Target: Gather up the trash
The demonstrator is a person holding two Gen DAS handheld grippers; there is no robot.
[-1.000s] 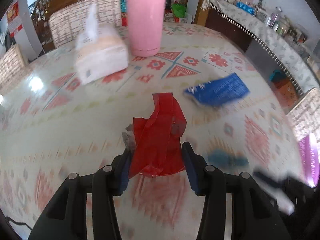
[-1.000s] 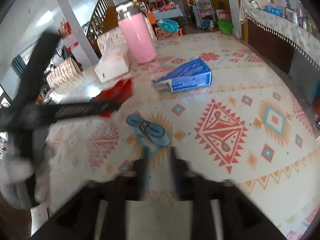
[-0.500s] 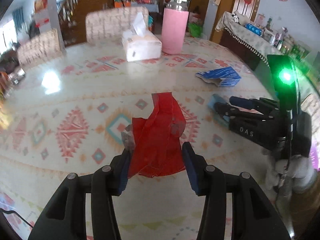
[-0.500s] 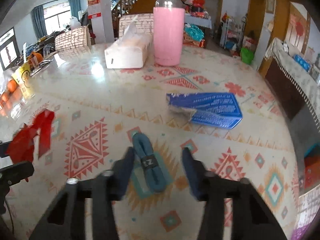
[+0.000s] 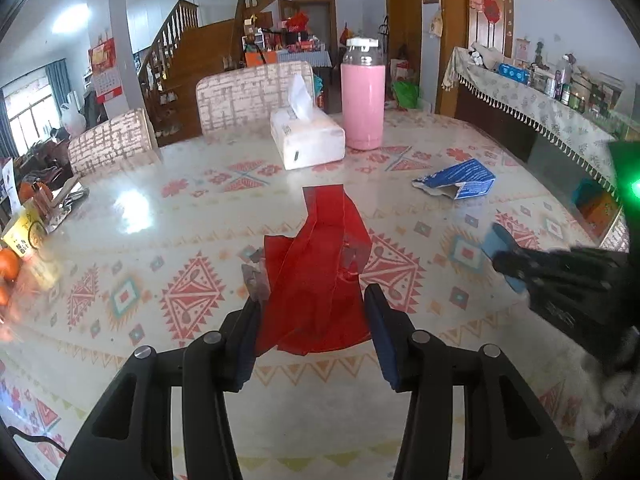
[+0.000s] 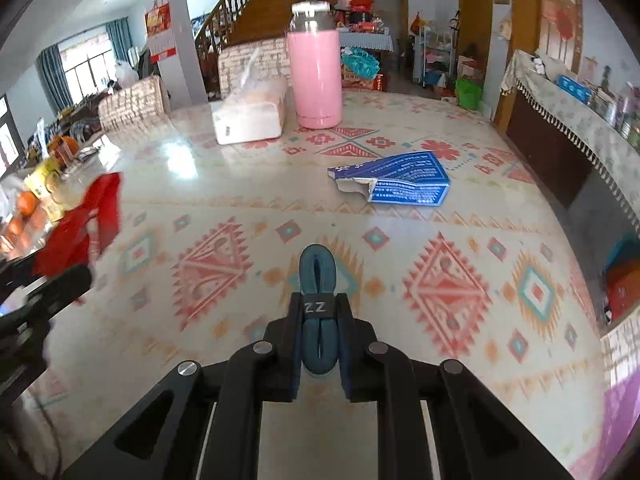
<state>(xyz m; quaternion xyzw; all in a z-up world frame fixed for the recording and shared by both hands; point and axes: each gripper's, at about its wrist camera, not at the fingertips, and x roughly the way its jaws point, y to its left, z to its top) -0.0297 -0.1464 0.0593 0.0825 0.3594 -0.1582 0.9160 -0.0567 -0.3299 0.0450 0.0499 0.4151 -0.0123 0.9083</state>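
Observation:
A crumpled red wrapper (image 5: pixel 316 276) hangs between the pads of my left gripper (image 5: pixel 314 300), which is shut on it above the patterned table (image 5: pixel 168 216). My right gripper (image 6: pixel 320 300) is shut on a folded blue band (image 6: pixel 318 276) with a small "ZZ" label, its pads pressing both sides of the band just over the tabletop. A torn blue cardboard box (image 6: pixel 400 184) lies flat on the table beyond the band. In the right wrist view the red wrapper (image 6: pixel 88 220) shows at the far left.
A pink tumbler (image 6: pixel 316 76) and a white tissue box (image 6: pixel 248 116) stand at the far side of the table, with chairs (image 5: pixel 252 92) behind them. Oranges and packets (image 5: pixel 16 248) sit at the left edge. A cloth-covered sideboard (image 5: pixel 552 108) runs along the right.
The right gripper's jaws came down around the blue band and closed on it. The left gripper drew back and tilted up with the red wrapper still in it.

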